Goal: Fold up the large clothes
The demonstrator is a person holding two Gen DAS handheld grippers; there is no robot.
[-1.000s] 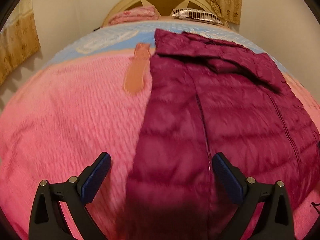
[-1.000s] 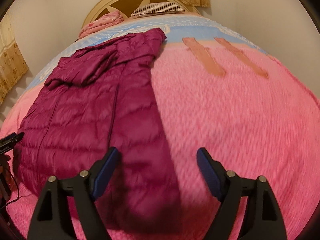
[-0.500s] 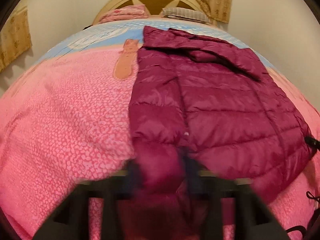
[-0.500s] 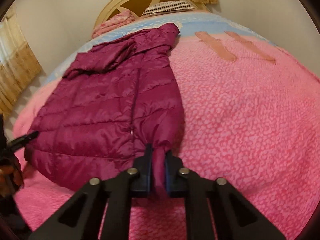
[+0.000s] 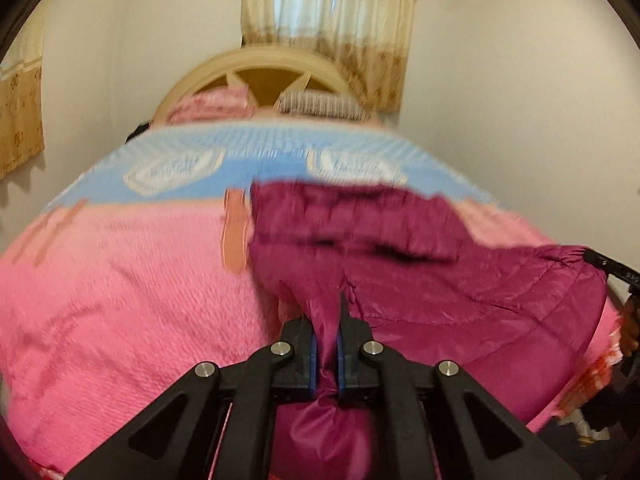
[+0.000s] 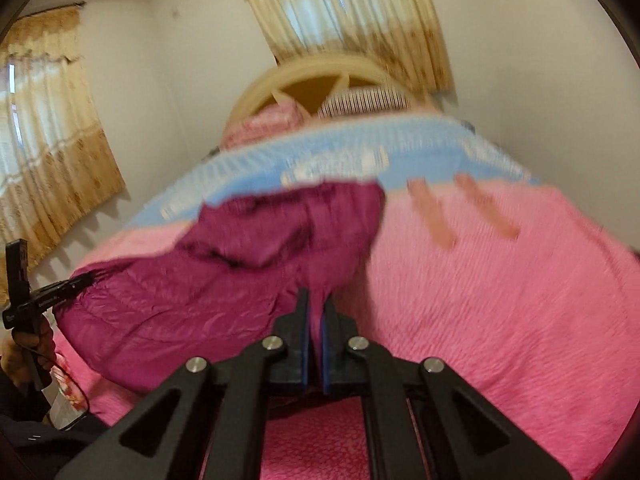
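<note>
Pinching a bunched corner of the maroon puffer jacket (image 5: pixel 460 292), the left gripper (image 5: pixel 327 344) is holding the hem between its blue pads, its jaws pressed together on the fabric with a knot of cloth bulging out behind them. The right gripper (image 6: pixel 314 332) is doing the same at the other bottom corner, its jaws also squeezed onto a thin fold of the jacket (image 6: pixel 224 280). Both pairs of jaws have just been closing, with jacket cloth between them. The jacket's near edge is hanging lifted off the pink bedspread (image 5: pixel 120 300) between the two grippers, while its far part (the collar end, probably, though the blur makes that hard to confirm) is lying on the bed near the blue band of the cover (image 5: pixel 260 152). A rounded headboard (image 5: pixel 256 68) and curtains (image 5: pixel 332 20) are standing beyond.
</note>
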